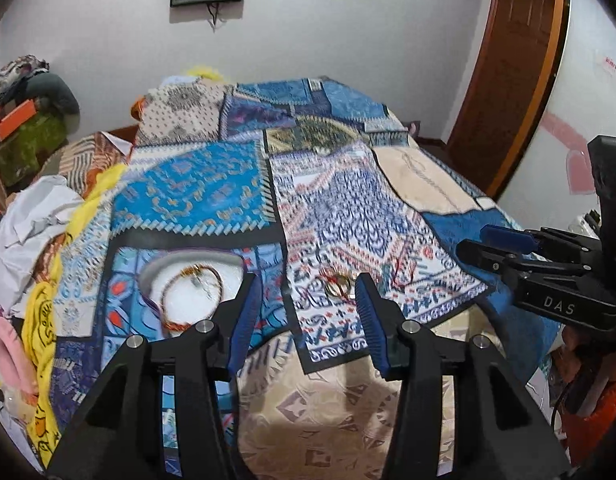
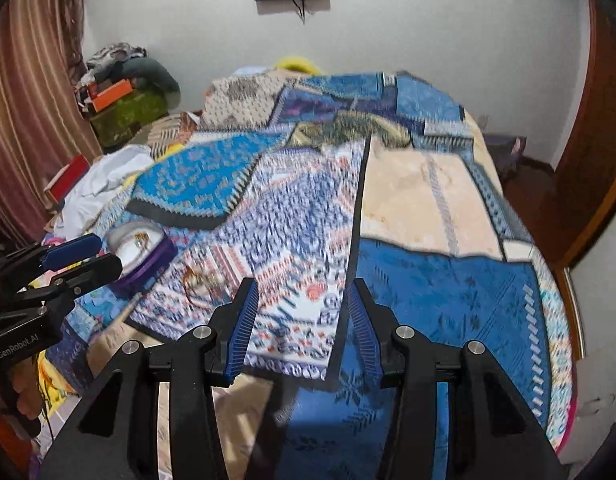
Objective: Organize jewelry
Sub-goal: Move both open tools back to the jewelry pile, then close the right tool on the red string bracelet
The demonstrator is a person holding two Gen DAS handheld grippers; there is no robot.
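Note:
A shallow white-lined jewelry box (image 1: 156, 270) with purple sides lies on the patterned bedspread (image 1: 348, 208). A reddish beaded bracelet (image 1: 188, 296) lies inside it. A small pile of gold rings and red thread (image 1: 338, 285) lies on the bedspread just beyond my left gripper (image 1: 308, 292), whose jaws are open and empty. My right gripper (image 2: 302, 296) is also open and empty, over the bedspread right of the jewelry. In the right wrist view the box (image 2: 138, 248) and the blurred jewelry pile (image 2: 200, 280) lie at the left. Each gripper shows in the other's view.
A heap of white, yellow and pink cloth (image 1: 36, 248) lies at the bed's left edge. A green box with clothes on it (image 1: 24, 120) stands at the back left. A wooden door (image 1: 508, 72) is at the right. A striped curtain (image 2: 32, 100) hangs at the left.

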